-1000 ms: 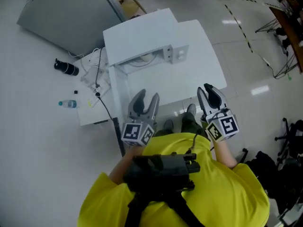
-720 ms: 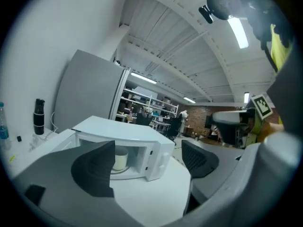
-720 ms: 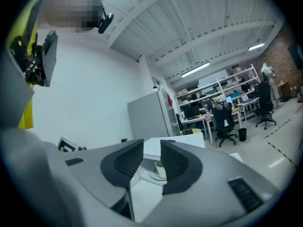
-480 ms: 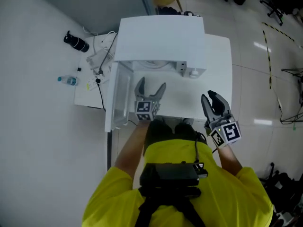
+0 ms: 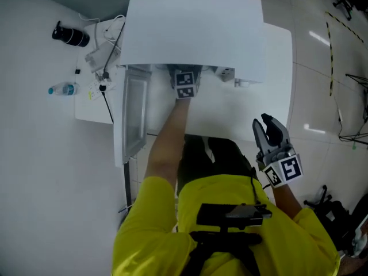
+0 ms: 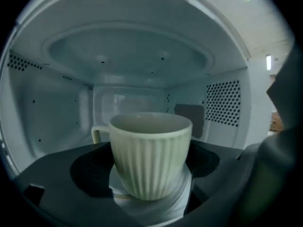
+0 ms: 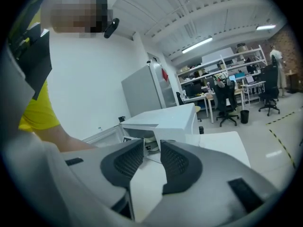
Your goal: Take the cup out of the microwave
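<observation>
A pale ribbed cup [image 6: 150,155] with its handle to the left stands on the turntable inside the white microwave [image 5: 195,27]. The microwave door [image 5: 133,117] hangs open to the left. My left gripper [image 6: 149,151] is inside the cavity, jaws open, one pad on each side of the cup. From the head view only its marker cube [image 5: 184,84] shows at the opening. My right gripper [image 5: 271,125] hangs off the table's front right, its jaws only a narrow slit apart and holding nothing; its own view looks toward the microwave [image 7: 165,119].
The microwave stands on a white table [image 5: 279,68]. Left of it a low white board carries cables [image 5: 103,56], a water bottle [image 5: 60,89] and a black cylinder [image 5: 68,35]. Desks and office chairs [image 7: 227,103] fill the room behind.
My left arm has reached forward from the table's front edge into the microwave cavity. The head has come closer over the microwave. The right gripper stays low at the right.
</observation>
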### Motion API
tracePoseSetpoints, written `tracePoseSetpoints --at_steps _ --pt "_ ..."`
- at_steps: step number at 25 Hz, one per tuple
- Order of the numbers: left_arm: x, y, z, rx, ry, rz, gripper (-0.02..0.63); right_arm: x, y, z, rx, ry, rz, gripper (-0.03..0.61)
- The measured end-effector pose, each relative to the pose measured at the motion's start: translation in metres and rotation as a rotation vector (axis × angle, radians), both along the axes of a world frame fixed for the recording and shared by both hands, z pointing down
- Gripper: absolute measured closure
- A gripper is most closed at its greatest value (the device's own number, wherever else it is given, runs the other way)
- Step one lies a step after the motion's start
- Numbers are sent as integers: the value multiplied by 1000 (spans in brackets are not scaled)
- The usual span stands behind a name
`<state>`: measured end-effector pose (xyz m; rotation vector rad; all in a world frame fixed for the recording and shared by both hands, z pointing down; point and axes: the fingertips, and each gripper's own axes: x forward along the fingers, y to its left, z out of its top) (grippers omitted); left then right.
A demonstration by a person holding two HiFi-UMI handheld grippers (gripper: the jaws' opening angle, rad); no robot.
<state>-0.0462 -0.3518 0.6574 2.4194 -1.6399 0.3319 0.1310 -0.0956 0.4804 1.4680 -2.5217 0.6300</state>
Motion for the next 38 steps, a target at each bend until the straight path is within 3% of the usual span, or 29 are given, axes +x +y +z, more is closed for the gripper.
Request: tracePoseSetpoints --at_steps 3,10,16,19,24,27,34,36,38 --pt "-4 -14 6 -8 -65 -58 160 0 -1 6 -18 13 4 460" --pt "-10 8 -7 -2 -4 -64 167 4 -6 -6 9 15 30 460" --pt "-28 94 -48 14 26 -39 167 7 -12 -8 29 -23 49 460" --pt "-19 155 -61 11 30 34 167 15 -12 -4 31 -39 68 460" --pt "48 252 -59 -42 -1 265 167 49 -3 3 28 -44 139 460" --pt "108 280 -41 -77 -32 417 167 80 11 6 29 -35 207 460" --pt "265 256 -8 -37 -5 652 167 154 66 14 15 21 435 462" --pt "298 237 4 -30 -11 669 167 173 81 20 6 26 494 522" --pt "322 215 21 -54 -8 656 167 187 94 24 6 27 534 522"
